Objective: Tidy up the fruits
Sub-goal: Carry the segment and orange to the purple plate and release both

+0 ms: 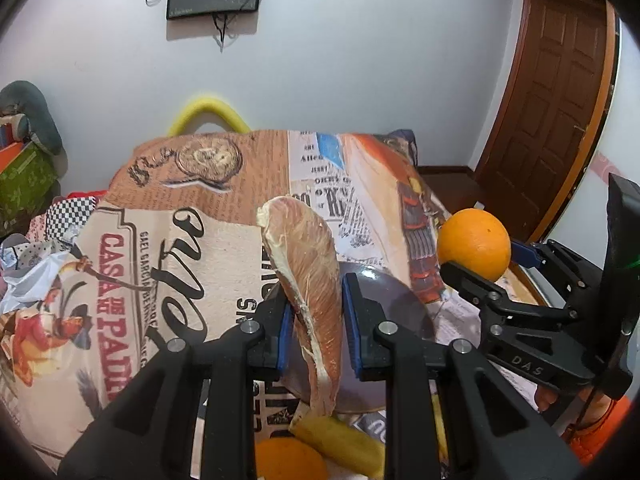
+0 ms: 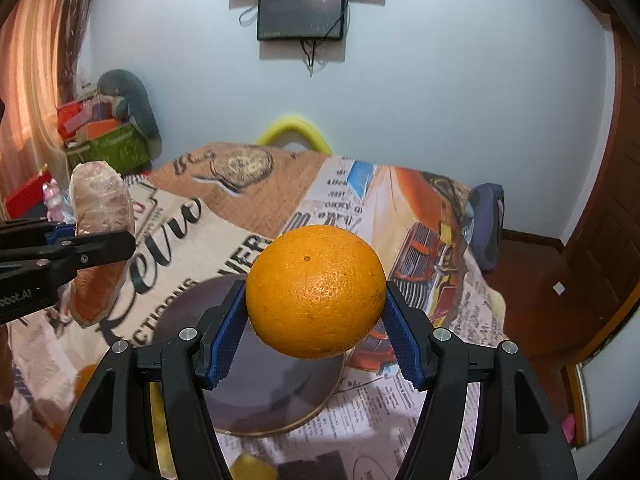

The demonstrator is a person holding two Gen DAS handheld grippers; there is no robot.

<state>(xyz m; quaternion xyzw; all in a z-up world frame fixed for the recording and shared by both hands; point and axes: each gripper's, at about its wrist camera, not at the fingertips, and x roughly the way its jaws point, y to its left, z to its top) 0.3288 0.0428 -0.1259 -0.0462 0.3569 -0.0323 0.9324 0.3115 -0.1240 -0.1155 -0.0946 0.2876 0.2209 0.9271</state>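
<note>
My left gripper (image 1: 316, 304) is shut on a pale pink peeled citrus wedge (image 1: 312, 280), which stands upright between the blue pads. In the right wrist view the same wedge (image 2: 100, 200) and left gripper (image 2: 108, 240) hang at the left. My right gripper (image 2: 314, 298) is shut on a round orange (image 2: 316, 276), pressed from both sides. From the left wrist view, that orange (image 1: 474, 242) and the right gripper (image 1: 486, 260) sit to the right. Both fruits hover above a dark round plate (image 2: 280, 400) on the table.
A printed cloth (image 1: 180, 240) covers the table. Another orange (image 1: 290, 460) and a banana (image 1: 340, 444) lie near the front edge, below the left gripper. A green box (image 2: 108, 148) with clutter stands far left. A brown door (image 1: 560, 120) is at the right.
</note>
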